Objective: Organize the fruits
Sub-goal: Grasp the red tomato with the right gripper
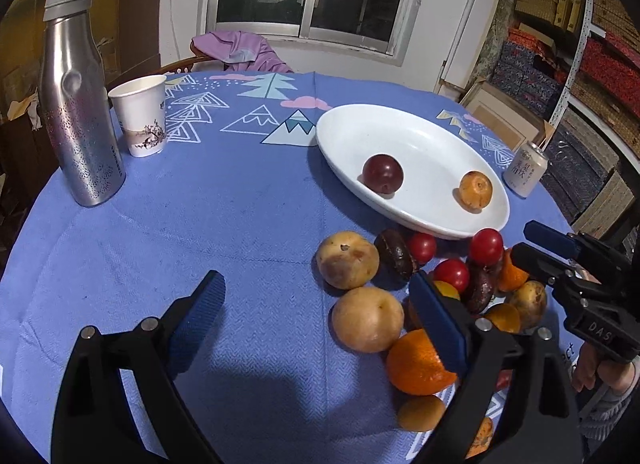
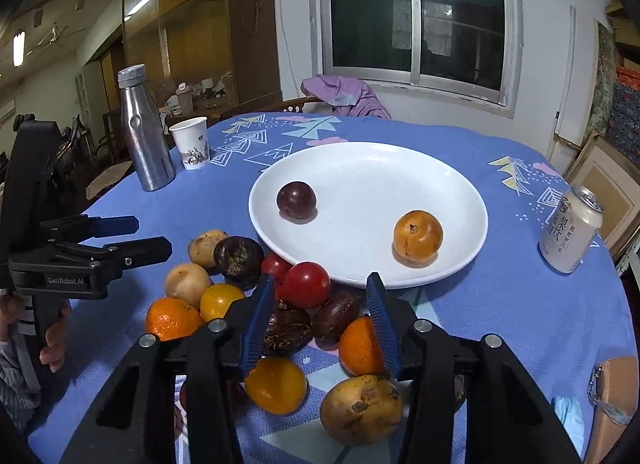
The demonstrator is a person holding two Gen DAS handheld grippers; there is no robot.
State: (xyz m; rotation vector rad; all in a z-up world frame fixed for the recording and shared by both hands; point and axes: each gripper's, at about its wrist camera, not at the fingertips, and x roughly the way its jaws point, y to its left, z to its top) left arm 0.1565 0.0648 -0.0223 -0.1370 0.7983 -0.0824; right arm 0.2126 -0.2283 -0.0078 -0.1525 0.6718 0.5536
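Hovered with both tools spread wide: left tool [image 1: 316, 316] beside fruit pile [image 2: 280, 304], right tool [image 2: 322, 324] above it, near plate [image 2: 460, 191].

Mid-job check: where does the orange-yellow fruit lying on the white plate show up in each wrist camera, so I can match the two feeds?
Left wrist: the orange-yellow fruit sits right of centre, at the right end of the white plate.
Right wrist: the same fruit is right of centre, on the plate's near-right part.
Shared landmark: the dark plum on the plate, left of that fruit in both views.
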